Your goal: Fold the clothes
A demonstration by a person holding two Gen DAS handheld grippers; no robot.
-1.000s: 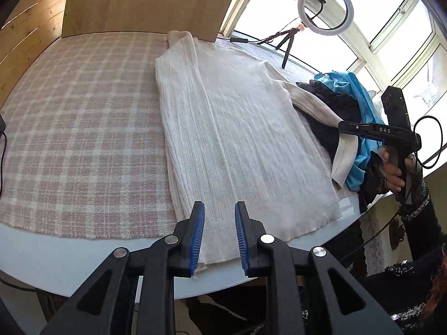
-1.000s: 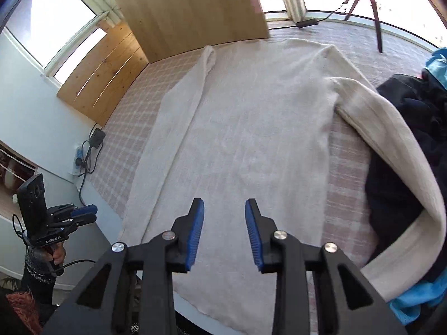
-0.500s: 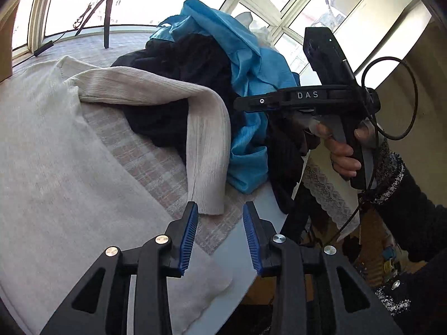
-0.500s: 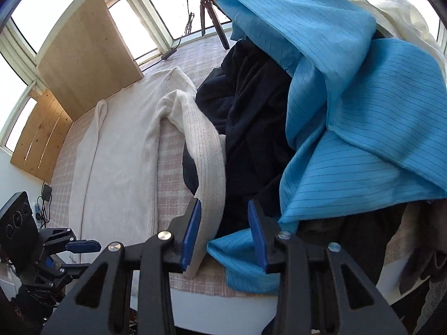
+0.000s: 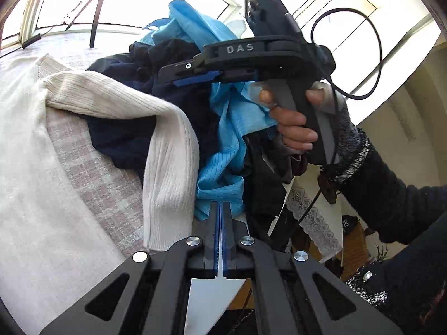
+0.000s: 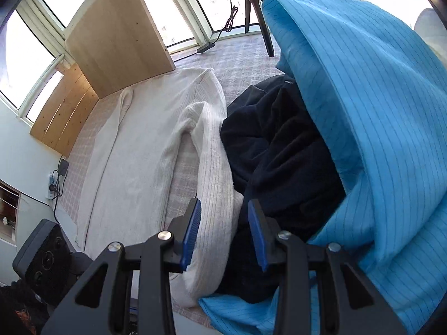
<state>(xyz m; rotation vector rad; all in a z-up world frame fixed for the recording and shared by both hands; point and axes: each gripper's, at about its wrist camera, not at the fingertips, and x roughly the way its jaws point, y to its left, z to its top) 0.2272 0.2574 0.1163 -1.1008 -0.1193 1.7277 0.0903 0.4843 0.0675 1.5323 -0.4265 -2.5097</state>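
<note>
The right gripper [image 6: 220, 233] is holding its jaws apart astride the cream sweater's sleeve [image 6: 215, 184], which is lying against the dark garment [image 6: 279, 150] on the table's right. The left gripper [image 5: 221, 223], jaws together on nothing, is idling near the cuff. Closing now risks pinching dark cloth too, dragging the pile.

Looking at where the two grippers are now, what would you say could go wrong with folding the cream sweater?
The open right gripper straddles the sweater sleeve, which lies against the dark garment; closing might pinch both. The blue garment drapes over that pile and could drag along. The left gripper is shut on nothing.
</note>
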